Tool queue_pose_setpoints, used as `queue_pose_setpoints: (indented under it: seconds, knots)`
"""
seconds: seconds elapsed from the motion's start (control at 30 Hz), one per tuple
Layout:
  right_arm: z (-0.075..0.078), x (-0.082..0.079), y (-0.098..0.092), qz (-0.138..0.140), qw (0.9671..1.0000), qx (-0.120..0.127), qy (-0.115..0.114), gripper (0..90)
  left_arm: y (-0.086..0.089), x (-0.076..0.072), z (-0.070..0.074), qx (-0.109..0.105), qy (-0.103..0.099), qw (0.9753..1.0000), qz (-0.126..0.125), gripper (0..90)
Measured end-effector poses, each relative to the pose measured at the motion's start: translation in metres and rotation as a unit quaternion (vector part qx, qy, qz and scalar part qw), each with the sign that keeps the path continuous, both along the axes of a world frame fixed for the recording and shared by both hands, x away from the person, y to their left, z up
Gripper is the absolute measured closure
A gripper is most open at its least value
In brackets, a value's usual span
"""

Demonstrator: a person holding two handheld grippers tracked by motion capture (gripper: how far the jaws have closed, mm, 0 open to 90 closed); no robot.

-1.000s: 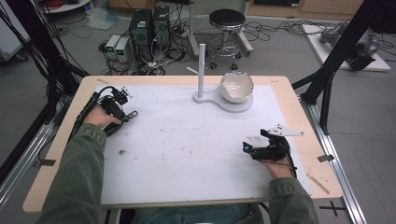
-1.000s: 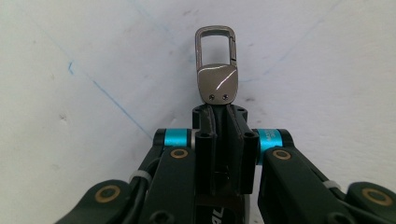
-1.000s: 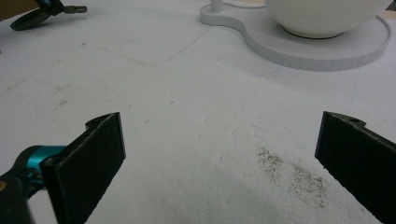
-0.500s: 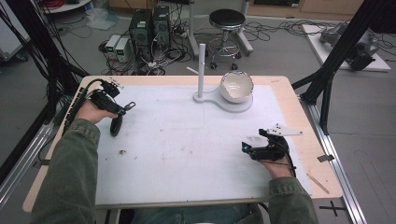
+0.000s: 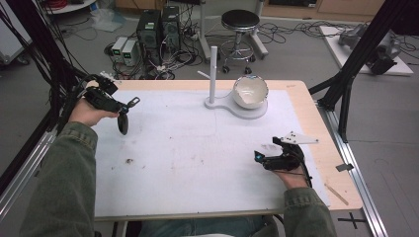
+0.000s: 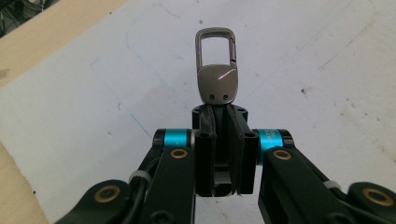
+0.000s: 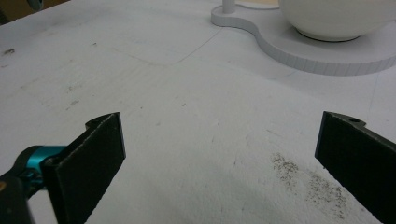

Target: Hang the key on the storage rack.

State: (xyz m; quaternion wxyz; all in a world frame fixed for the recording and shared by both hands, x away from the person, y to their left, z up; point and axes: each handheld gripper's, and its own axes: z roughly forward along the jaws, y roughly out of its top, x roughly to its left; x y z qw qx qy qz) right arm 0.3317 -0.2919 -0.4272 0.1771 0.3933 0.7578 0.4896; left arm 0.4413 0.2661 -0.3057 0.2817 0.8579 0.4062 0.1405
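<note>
A keychain with a grey metal snap clip (image 6: 217,70) sticks out from between the jaws of my left gripper (image 6: 219,116), which is shut on its dark strap. In the high view my left gripper (image 5: 124,104) hovers over the white mat's left side, with the clip (image 5: 133,102) pointing right and a black fob (image 5: 122,123) hanging below. My right gripper (image 5: 258,157) rests low at the mat's right front, open. In its own view my right gripper (image 7: 219,154) has wide jaws with nothing between them.
A white stand (image 5: 225,105) with an upright post (image 5: 213,69) and a side peg carries a white bowl (image 5: 250,91) at the back centre; the stand's base (image 7: 327,58) lies ahead of the right gripper. The wooden table edge (image 5: 323,143) borders the mat. Dark crumbs (image 5: 129,161) lie front left.
My left hand has lifted from the table's left edge and swung right over the mat, with the keychain now dangling from the gripper. The right gripper has stayed put.
</note>
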Motion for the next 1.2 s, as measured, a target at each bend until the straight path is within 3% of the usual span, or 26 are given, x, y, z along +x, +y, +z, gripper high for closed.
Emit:
queue_pose_setpoints:
  seconds: [0.27,0.47,0.87,1.1,1.2]
  knots:
    - [0.001,0.000,-0.001,0.000,1.0000,0.005,-0.004,0.6,-0.015,-0.001,0.021,-0.004,-0.022,0.9997,-0.014,81.9]
    - [0.001,-0.001,-0.002,0.002,1.0000,0.003,-0.005,0.6,-0.030,0.007,0.034,0.001,-0.021,0.9995,-0.024,81.9]
    - [0.001,-0.001,-0.005,0.002,0.9999,0.008,-0.007,0.6,-0.063,0.028,0.045,0.003,-0.024,0.9990,-0.037,81.9]
    - [0.001,-0.001,-0.005,0.005,0.9999,0.010,-0.009,0.6,-0.085,0.037,0.046,0.017,-0.032,0.9965,-0.075,81.9]
    - [0.001,-0.001,-0.006,0.002,0.9999,0.014,-0.008,0.6,-0.092,0.039,0.048,0.021,-0.045,0.9950,-0.087,81.9]
